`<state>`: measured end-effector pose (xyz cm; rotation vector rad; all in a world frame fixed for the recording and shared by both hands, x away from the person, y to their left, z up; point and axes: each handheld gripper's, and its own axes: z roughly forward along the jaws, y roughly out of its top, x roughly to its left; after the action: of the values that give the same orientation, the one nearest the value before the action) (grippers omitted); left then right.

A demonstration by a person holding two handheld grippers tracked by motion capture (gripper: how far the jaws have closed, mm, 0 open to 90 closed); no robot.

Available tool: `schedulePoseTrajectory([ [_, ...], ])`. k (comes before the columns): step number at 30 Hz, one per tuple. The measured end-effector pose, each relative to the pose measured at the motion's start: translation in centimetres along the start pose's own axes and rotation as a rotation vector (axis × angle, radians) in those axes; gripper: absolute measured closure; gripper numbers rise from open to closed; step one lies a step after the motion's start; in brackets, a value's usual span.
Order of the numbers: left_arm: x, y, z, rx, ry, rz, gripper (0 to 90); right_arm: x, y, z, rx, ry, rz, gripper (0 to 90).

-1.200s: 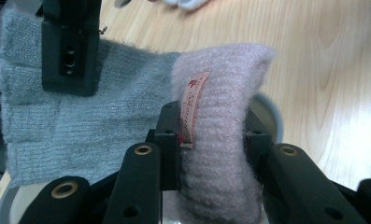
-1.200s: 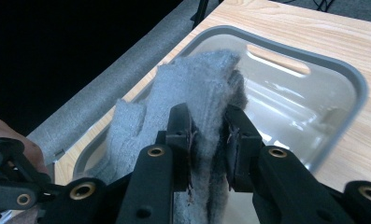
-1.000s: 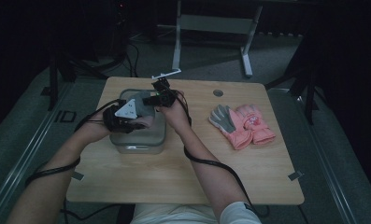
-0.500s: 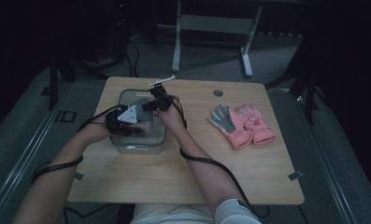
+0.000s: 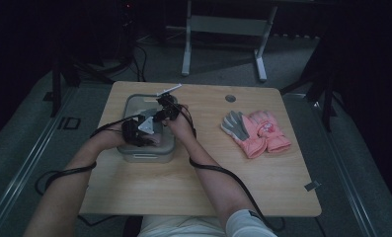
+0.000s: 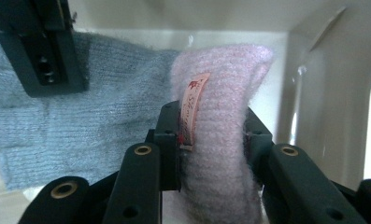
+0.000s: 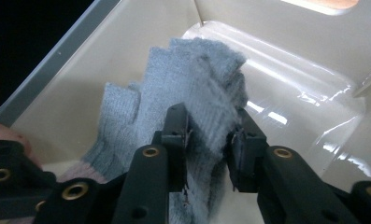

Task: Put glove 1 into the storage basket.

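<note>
1. Bench (image 5: pixel 149 202) of pale wood in the high view; a clear plastic bin (image 5: pixel 134 154) stands on its left half, and both my hands work inside it.
2. My left gripper (image 5: pixel 140 132) sits low in the bin's near half. In the left gripper view its jaws are closed tight on a fold of pink knitted cuff (image 6: pixel 220 140), the fabric pinched upright between them.
3. A narrow woven label (image 6: pixel 192 105) runs down the left face of that pink cuff, just against the left jaw; its lettering is too blurred to read.
4. My right gripper (image 5: pixel 166 109) is at the bin's far half, just beyond the left one. In the right gripper view its jaws are clamped on the grey knitted glove (image 7: pixel 192 93), squeezing a bunch of the wool between them.
5. Same grey glove shows in the left gripper view, spread flat to the left of the pink cuff and touching it; pink and grey look like parts of one garment, though I cannot tell for sure.
6. Grey glove lies against the bin's inner wall (image 7: pixel 103 56) and floor; its stubby finger ends point up toward the wall.
7. Well apart on the right half of the bench lies a pink pair of gloves (image 5: pixel 255 132) with grey palms, flat and side by side, touching each other.
8. A small round grommet hole (image 5: pixel 230 98) sits near the bench's far edge, between the bin and the pink pair.
9. Cables (image 5: pixel 223 173) trail from both grippers along my forearms to the bench's near edge.
</note>
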<state>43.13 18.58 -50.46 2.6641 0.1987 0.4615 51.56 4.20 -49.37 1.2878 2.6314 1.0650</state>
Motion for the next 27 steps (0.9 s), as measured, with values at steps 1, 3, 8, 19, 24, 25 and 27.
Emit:
schedulePoseTrajectory([
  [1, 0.0, 0.0, 0.0, 0.000, 0.000, 0.000, 66.9, 0.0, 0.0, 0.0, 0.000, 0.000, 0.000, 69.9],
  [3, 0.0, 0.1, 0.3, 0.026, -0.023, -0.001, 66.6, 0.0, 0.0, -0.2, -0.006, -0.007, -0.007, 66.2],
  [8, -0.2, 0.1, 0.9, 0.074, -0.042, 0.014, 64.8, -0.2, -0.1, -1.2, -0.047, -0.005, -0.004, 61.0],
  [19, -0.1, 0.5, -0.2, 0.046, -0.019, -0.080, 43.2, -1.1, -0.2, -5.1, -0.115, 0.033, -0.001, 55.0],
  [24, 0.0, 1.4, -2.2, -0.011, 0.010, -0.105, 42.7, -1.3, -0.5, -6.5, -0.129, 0.059, -0.024, 55.0],
  [25, 0.1, 1.6, -2.6, -0.018, 0.019, -0.110, 42.6, -1.3, -0.6, -6.8, -0.132, 0.061, -0.029, 54.7],
  [27, 0.2, 1.9, -3.4, -0.035, 0.026, -0.119, 42.6, -1.4, -0.8, -7.4, -0.135, 0.063, -0.032, 53.9],
])
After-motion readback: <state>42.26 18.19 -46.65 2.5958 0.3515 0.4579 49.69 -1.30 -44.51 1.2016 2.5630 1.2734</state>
